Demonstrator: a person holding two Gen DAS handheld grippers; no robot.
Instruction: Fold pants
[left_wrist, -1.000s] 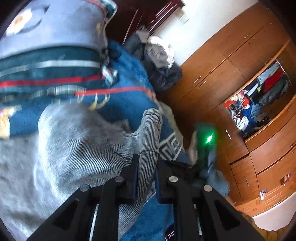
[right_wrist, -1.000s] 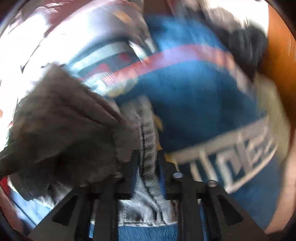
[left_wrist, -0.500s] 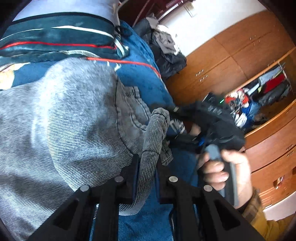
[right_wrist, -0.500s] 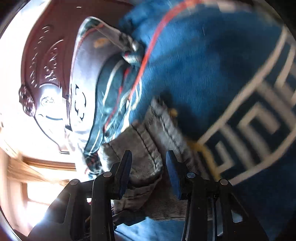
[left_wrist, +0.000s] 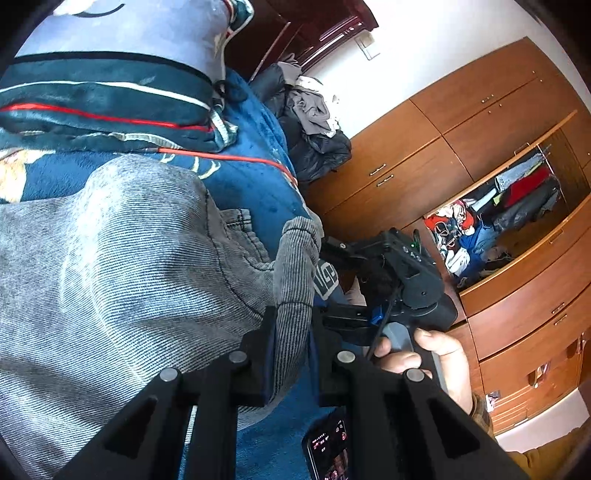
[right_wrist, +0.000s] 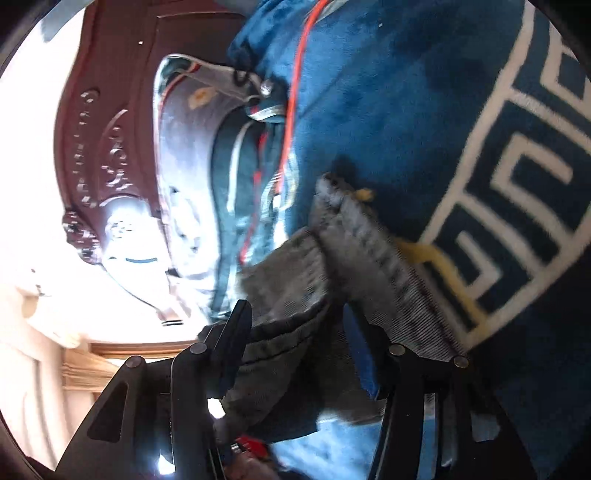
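Observation:
Grey ribbed pants (left_wrist: 129, 277) lie spread over a blue blanket (left_wrist: 251, 184) on a bed. My left gripper (left_wrist: 291, 332) is shut on a raised fold of the pants' edge, which stands up between its fingers. In the right wrist view, my right gripper (right_wrist: 303, 332) is rolled onto its side and its jaws are opening. A slack fold of the grey pants (right_wrist: 369, 258) lies between them, and the pads are not pressing on it. A hand (left_wrist: 417, 354) holds the right gripper's handle just right of the left one.
A phone (left_wrist: 328, 450) lies on the blanket near the left gripper. A heap of clothes (left_wrist: 310, 122) sits at the bed's far corner, beside a wooden wardrobe (left_wrist: 406, 166). A folded quilt (left_wrist: 110, 96) and a dark carved headboard (right_wrist: 103, 147) lie beyond the pants.
The right gripper has rolled over and its jaws have spread, letting go of the pants' edge it pinched. The left gripper keeps its grip and has shifted slightly; the pants now lie flatter.

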